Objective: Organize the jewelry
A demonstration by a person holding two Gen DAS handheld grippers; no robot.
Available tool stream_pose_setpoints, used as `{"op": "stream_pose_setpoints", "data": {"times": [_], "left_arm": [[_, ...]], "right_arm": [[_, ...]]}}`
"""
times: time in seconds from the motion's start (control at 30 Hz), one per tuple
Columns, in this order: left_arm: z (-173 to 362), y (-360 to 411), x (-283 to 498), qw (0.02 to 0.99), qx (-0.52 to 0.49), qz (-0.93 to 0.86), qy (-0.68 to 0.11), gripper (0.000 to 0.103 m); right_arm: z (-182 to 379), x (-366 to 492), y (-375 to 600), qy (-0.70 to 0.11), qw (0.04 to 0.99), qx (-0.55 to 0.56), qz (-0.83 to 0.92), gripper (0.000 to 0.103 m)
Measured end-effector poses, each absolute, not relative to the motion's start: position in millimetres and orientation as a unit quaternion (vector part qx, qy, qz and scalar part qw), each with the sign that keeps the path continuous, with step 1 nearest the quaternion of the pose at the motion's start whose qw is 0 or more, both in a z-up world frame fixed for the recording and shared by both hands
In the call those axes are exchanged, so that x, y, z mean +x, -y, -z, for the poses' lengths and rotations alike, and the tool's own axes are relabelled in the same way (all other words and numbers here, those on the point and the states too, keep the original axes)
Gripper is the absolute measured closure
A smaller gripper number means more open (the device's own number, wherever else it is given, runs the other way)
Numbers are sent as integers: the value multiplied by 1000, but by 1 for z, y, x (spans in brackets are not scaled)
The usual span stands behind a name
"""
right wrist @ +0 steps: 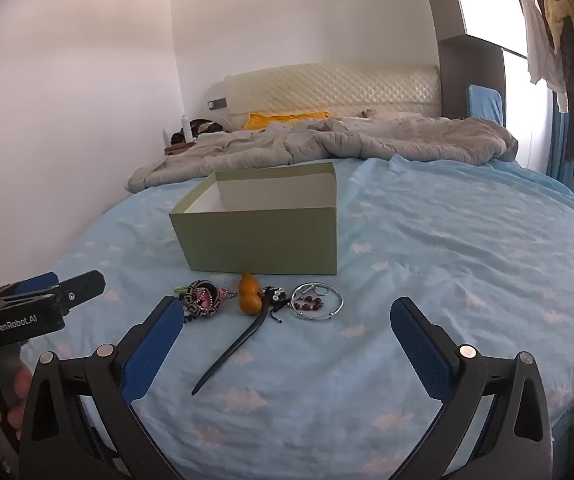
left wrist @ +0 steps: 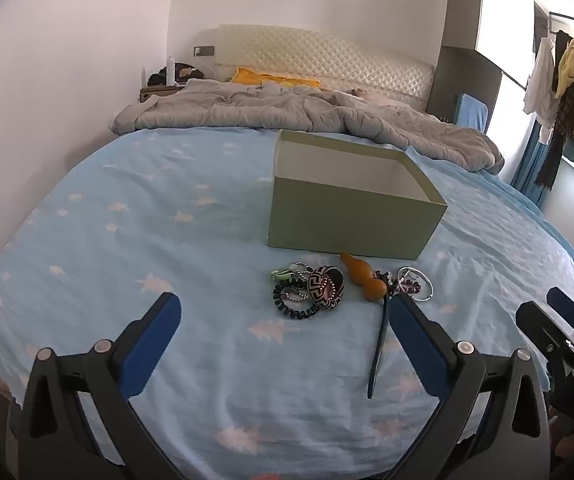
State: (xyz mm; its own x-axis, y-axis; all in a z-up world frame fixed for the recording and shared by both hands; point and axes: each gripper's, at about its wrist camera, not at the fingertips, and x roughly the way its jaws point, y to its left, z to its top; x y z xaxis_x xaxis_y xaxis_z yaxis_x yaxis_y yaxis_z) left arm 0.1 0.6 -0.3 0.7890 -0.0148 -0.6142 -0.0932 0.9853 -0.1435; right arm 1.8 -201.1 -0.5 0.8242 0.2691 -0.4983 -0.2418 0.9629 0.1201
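Several small jewelry pieces (right wrist: pixel 259 302) lay clustered on the blue star-patterned bedsheet (right wrist: pixel 427 264), just near of the open green cardboard box (right wrist: pixel 261 236), likely their destination. The left gripper (left wrist: pixel 285 312) and right gripper (right wrist: pixel 287 316) hovered spread wide, empty.

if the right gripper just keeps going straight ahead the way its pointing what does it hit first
Probably the black hairpin, which lies on the bedsheet between the open right gripper fingers. Beyond it sit the orange gourd and the green box. Depth is hard to judge here.
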Motion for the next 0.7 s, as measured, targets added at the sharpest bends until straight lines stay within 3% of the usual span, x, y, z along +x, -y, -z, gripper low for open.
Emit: {"op": "stream_pose_setpoints", "data": {"times": [0.7], "left_arm": [[-1, -2, 4, 945, -69, -24, -318, 0]], "right_arm": [[2, 3, 206, -256, 960, 33, -113, 0]]}}
